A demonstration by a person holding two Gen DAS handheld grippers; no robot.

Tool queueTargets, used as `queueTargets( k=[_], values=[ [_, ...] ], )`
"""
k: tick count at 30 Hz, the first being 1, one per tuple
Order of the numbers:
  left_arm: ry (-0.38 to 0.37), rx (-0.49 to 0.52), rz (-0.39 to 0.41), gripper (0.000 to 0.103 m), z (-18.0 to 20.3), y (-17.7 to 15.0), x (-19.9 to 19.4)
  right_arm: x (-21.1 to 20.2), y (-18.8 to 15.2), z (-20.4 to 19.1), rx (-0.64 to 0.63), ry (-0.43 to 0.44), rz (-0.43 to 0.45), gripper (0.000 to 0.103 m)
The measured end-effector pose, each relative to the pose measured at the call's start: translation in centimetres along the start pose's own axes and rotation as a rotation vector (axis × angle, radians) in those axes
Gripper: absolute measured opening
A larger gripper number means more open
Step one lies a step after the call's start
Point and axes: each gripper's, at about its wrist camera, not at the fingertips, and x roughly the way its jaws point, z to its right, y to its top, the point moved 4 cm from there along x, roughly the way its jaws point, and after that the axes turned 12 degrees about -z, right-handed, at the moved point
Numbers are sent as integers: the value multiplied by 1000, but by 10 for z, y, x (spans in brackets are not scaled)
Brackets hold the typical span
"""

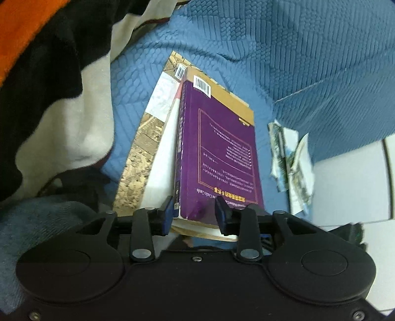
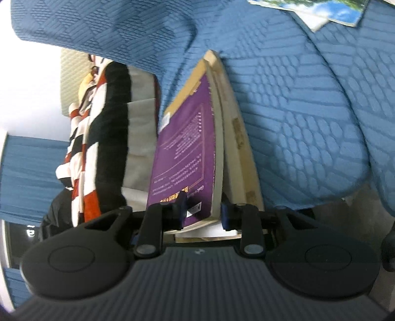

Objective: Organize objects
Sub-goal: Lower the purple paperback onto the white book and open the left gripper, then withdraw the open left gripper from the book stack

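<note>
A purple book (image 1: 222, 143) lies back cover up on a larger book with a stone-wall picture (image 1: 148, 153), both on a blue quilt (image 1: 296, 61). My left gripper (image 1: 195, 210) straddles the purple book's near end, one blue pad beside the spine and the other over the cover. Neither pad clearly presses, so it is open. In the right wrist view the purple book (image 2: 187, 148) and the larger book (image 2: 237, 148) slope up the quilt (image 2: 308, 111). My right gripper (image 2: 203, 210) brackets the purple book's near corner, slack and open.
A black, white and orange blanket (image 1: 49, 74) is heaped to the left, and it also shows in the right wrist view (image 2: 103, 135). Loose photo cards (image 1: 291, 168) lie right of the books, with more cards (image 2: 321, 10) at the top. White floor (image 1: 345, 177) lies beyond the quilt's edge.
</note>
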Motion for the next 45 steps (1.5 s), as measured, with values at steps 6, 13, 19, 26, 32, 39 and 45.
queueTargets(
  k=[6, 13, 19, 26, 32, 39, 45],
  values=[
    [87, 75, 43, 40, 16, -14, -17, -6, -8, -2, 4, -68, -21, 41],
    [86, 138, 106, 42, 48, -28, -51, -29, -25, -27, -117, -161, 3, 41],
    [88, 212, 167, 45, 87, -45, -85, -70, -39, -72, -259, -211, 99, 41],
    [98, 302, 249, 56, 127, -75, -121, -119, -65, -124, -425, -269, 221, 41],
    [112, 358, 291, 66, 148, -102, -136, -151, -93, -141, -483, -299, 311, 42],
    [125, 377, 298, 77, 151, -129, -139, -168, -126, -139, -496, -340, 376, 42],
    [147, 391, 289, 87, 151, -147, -133, -176, -153, -134, -528, -438, 426, 42]
  ],
)
